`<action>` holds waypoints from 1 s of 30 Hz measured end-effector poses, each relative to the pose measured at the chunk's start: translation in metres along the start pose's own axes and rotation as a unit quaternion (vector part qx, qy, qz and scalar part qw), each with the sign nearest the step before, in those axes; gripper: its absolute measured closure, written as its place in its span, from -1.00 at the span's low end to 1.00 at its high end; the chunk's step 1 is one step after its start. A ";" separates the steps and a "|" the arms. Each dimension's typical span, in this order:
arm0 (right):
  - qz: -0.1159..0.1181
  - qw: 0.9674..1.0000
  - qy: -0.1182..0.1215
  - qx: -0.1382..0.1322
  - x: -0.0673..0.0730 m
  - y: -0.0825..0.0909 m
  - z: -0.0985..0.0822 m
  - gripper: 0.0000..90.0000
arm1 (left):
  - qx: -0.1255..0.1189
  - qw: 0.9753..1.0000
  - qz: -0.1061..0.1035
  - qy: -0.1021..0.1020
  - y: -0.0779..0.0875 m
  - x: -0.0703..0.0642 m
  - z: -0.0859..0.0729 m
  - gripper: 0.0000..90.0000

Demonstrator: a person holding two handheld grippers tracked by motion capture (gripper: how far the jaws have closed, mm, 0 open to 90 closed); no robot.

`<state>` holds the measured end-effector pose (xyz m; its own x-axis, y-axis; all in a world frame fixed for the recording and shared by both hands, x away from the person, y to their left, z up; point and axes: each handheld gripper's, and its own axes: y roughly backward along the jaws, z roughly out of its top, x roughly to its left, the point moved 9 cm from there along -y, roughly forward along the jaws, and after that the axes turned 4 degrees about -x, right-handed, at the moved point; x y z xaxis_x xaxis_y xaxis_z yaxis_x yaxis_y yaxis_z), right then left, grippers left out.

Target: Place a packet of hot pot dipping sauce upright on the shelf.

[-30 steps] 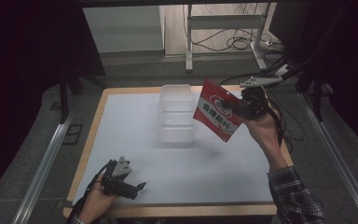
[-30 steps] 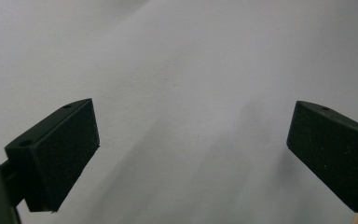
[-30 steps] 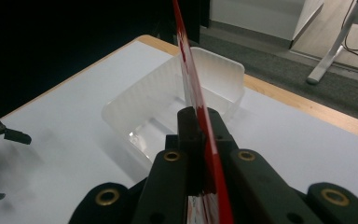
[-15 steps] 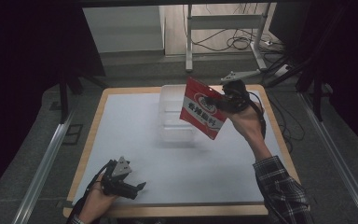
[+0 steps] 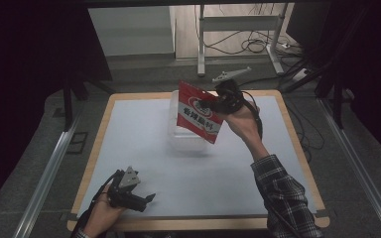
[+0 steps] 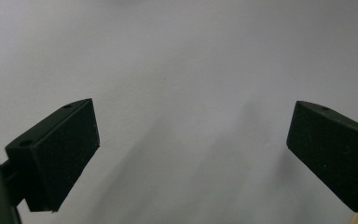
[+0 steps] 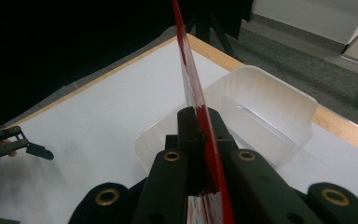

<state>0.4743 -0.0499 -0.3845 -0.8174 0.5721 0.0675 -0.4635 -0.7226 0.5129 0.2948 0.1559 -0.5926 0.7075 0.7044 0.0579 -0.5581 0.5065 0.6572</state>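
The right gripper (image 7: 200, 140) has its jaws clamped flat on a red pouch (image 5: 198, 119), pinching it by one edge. In the right gripper view the pouch (image 7: 191, 79) shows edge-on as a thin red line that runs up and out of the top of the picture, so its printed face cannot be seen there. In the high view the right gripper (image 5: 223, 101) holds the pouch tilted in the air above a clear tub (image 5: 183, 141) at the far middle of the table (image 5: 129, 129). The pouch covers much of the tub; the tub's far end is hard to make out behind it. White print on the pouch is too small to read. The right hand (image 5: 243, 121) and a plaid sleeve (image 5: 283, 193) reach in from the near right; the sleeve is cut off at the bottom edge.

The left gripper (image 6: 191, 149) has its jaws wide apart with nothing between them, over bare white table top. In the high view the left gripper (image 5: 144, 198) lies low at the near left corner, well apart from the tub, in the left hand (image 5: 101, 213), which is partly cut off by the bottom edge.
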 end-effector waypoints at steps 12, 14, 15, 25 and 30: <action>0.019 1.000 0.011 0.001 0.014 -0.025 0.011 0.94 | 0.002 1.000 0.001 -0.001 0.000 0.000 0.000 -0.95; 0.020 1.000 0.012 0.004 0.015 -0.031 0.013 0.94 | 0.001 1.000 0.001 0.000 0.000 -0.001 0.000 -0.95; 0.020 1.000 0.012 0.004 0.015 -0.031 0.013 0.94 | 0.001 1.000 0.001 0.000 0.000 -0.001 0.000 -0.95; 0.024 1.000 -0.006 0.016 0.010 -0.052 -0.001 0.94 | 0.003 1.000 0.001 -0.002 0.000 -0.001 0.000 -0.94; 0.017 1.000 -0.013 0.019 0.003 -0.055 -0.008 0.94 | 0.004 1.000 0.001 -0.004 0.000 -0.001 -0.001 -0.94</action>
<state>0.4947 -0.0119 -0.4197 -0.8228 0.5580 0.1081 -0.4217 -0.7269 0.5420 0.2941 0.1552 -0.5934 0.7097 0.7015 0.0646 -0.5556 0.5010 0.6635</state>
